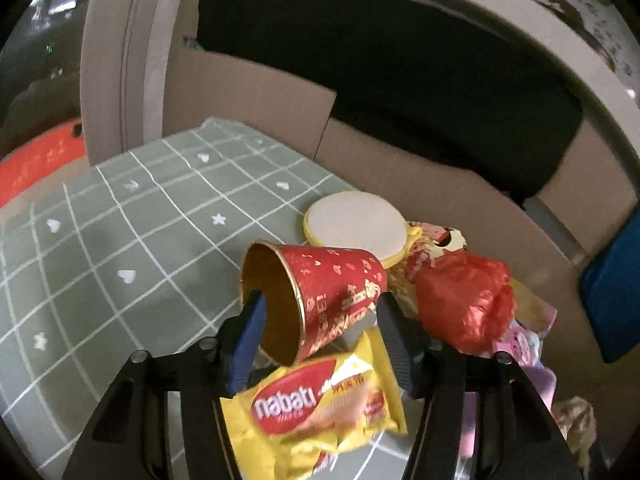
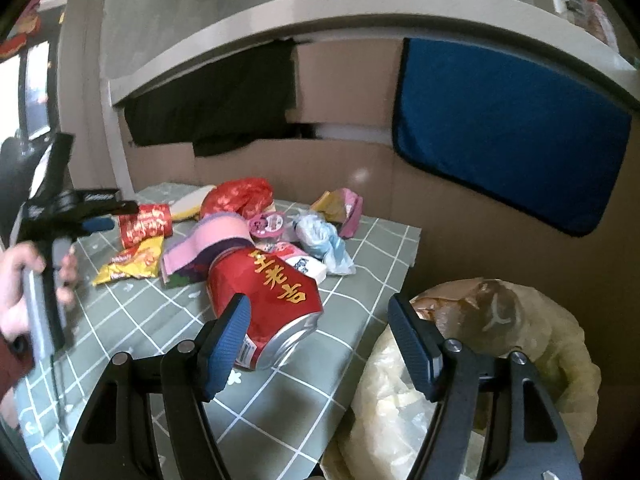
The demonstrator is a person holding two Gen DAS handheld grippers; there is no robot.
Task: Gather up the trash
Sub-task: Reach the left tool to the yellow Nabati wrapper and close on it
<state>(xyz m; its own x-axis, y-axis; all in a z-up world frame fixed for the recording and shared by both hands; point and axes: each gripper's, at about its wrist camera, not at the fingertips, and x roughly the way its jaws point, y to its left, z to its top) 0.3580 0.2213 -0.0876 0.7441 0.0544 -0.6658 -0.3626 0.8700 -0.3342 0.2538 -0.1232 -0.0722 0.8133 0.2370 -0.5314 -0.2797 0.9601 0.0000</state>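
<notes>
The left gripper (image 1: 320, 320) has its blue-padded fingers either side of a red paper cup (image 1: 320, 296) that lies tipped on its side, gold-lined mouth facing the camera; the near pad sits at the rim, the far one just beside the cup wall, and whether they actually pinch it cannot be told. Under the cup lies a yellow Nabati wafer packet (image 1: 316, 404), and behind it a round yellow lid (image 1: 356, 228) and a crumpled red plastic bag (image 1: 464, 296), all crowded toward the table's right edge. The table (image 1: 120, 240) carries a green checked cloth – its left half is bare, with open room up to the cardboard sheet (image 1: 248, 96) propped along the back edge.

The right gripper (image 2: 320, 344) hangs with its jaws wide apart, clamped on nothing; a dented red drink can (image 2: 268, 300) with gold characters lies on its side by the left pad, near the table's right edge (contact cannot be judged). Beyond that edge, under the right finger, stands a trash bin lined with a pale plastic bag (image 2: 400, 400), with brown waste inside. Further back on the cloth: a pink paper wad (image 2: 212, 240), a pale blue plastic bag (image 2: 324, 240) and a pink-and-yellow wrapper (image 2: 344, 208) by the back right corner – little free cloth between them. A blue cushion (image 2: 508, 128) leans on the cardboard behind
</notes>
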